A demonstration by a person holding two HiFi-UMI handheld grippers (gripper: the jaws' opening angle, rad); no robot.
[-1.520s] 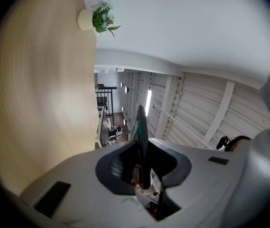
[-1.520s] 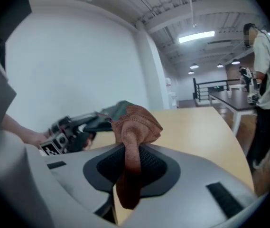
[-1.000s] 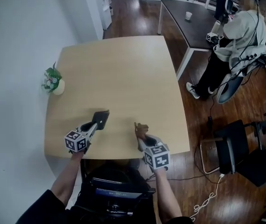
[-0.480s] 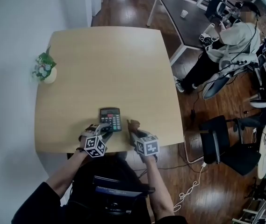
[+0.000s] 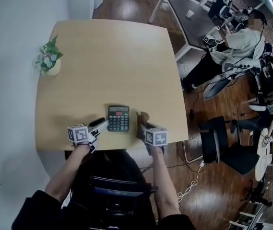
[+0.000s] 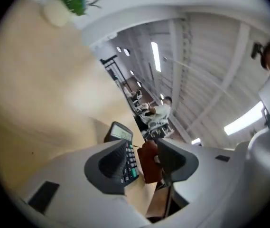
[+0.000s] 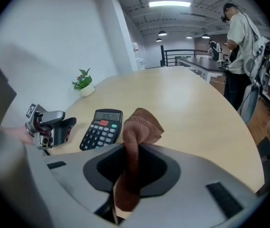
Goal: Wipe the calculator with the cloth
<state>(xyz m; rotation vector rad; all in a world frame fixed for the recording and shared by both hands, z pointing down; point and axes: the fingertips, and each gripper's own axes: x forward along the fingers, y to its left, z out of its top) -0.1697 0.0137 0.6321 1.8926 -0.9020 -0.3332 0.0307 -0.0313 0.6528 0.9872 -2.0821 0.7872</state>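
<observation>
A black calculator [image 5: 118, 118] lies flat, keys up, near the front edge of the wooden table [image 5: 107, 56]. My left gripper [image 5: 99, 124] sits just left of it; its jaws have just been opening and stand open with nothing between them. In the left gripper view the calculator [image 6: 121, 133] shows past the left gripper [image 6: 142, 161], partly hidden by one jaw. My right gripper [image 5: 142, 126] is just right of the calculator, shut on a brown cloth [image 5: 143, 117]. The cloth [image 7: 140, 125] sticks up from the right gripper [image 7: 134, 167], beside the calculator [image 7: 101, 127].
A small potted plant [image 5: 49, 61] stands at the table's far left edge by the white wall. A person [image 5: 227, 47] sits at another desk to the right. A black chair [image 5: 225, 145] stands on the wood floor right of the table.
The calculator, held tilted in the left gripper a second ago, now lies flat on the table. The left gripper has let go and drawn back left. The right gripper sank with the cloth.
</observation>
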